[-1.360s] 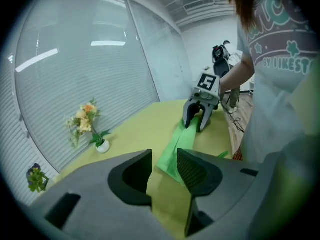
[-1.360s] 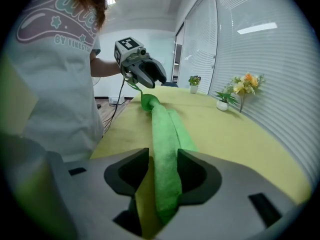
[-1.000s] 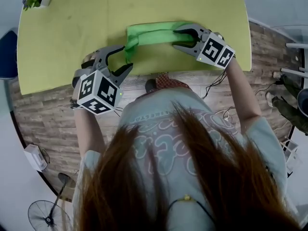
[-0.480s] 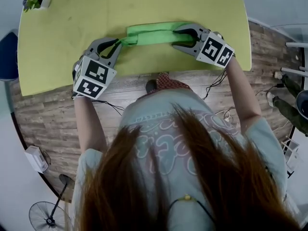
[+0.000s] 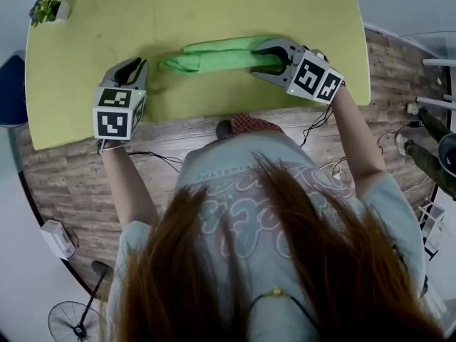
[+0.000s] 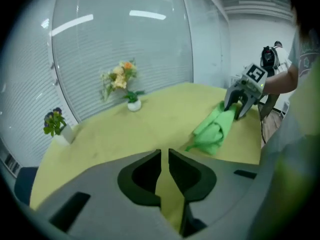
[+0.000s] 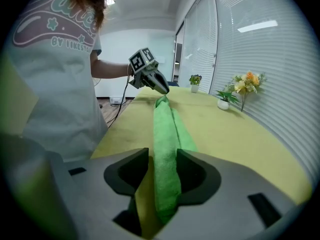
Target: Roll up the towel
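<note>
Two grippers are in our hands, both low over the yellow-green table (image 5: 214,6). In the head view the green towel (image 5: 214,54) lies across the upper middle of the frame as a long, narrow, partly rolled strip running left to right.

We hold the right gripper (image 5: 262,58) at the strip's right end. In the right gripper view its jaws are clamped on the towel (image 7: 165,134): the cloth fills the gap and touches both pads, then stretches away up the middle of the frame.

Our left gripper (image 5: 135,64) is at the left of the head view, near the table's front edge and apart from the towel's left end, which lies loose and bunched on the tabletop. In the left gripper view the jaws have just been closing and now stand almost together, with only a thin slit between them. Nothing is between them; only bare table shows through the slit. That view also shows the towel (image 6: 212,129) at the right of the frame, with the right gripper (image 6: 240,101) on its far end.

A small potted plant (image 5: 46,6) stands at the table's upper left corner in the head view.
</note>
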Available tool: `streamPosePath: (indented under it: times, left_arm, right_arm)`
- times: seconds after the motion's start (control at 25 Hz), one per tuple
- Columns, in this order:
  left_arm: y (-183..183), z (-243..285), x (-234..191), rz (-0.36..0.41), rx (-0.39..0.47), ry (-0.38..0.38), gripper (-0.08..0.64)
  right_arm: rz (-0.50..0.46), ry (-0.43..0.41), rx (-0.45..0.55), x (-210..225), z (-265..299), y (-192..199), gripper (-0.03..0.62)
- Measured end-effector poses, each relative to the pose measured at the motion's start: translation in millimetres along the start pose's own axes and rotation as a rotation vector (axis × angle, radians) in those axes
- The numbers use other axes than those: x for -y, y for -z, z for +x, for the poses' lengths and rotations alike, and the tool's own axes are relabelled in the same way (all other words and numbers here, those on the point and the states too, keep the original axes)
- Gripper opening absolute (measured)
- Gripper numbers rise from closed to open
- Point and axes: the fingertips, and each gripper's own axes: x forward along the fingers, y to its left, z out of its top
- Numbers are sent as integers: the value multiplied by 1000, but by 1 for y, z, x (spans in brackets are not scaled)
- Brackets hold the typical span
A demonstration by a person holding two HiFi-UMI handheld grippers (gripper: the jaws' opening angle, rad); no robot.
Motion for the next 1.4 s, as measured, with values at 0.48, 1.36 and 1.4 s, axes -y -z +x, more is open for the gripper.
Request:
streamPosePath:
  times: [0.48, 1.36, 1.4]
  left_arm:
    - [-56, 38, 182, 544, 60, 493, 195]
    - [-29, 43, 161, 759, -41, 282, 161]
    - [-29, 43, 162, 760, -46, 283, 155]
  right_arm:
    - [-1, -6, -5, -1, 4, -3, 176]
    - [-218, 124, -32, -6, -31, 18, 129]
    - [-222, 130, -26, -7, -32, 18, 116]
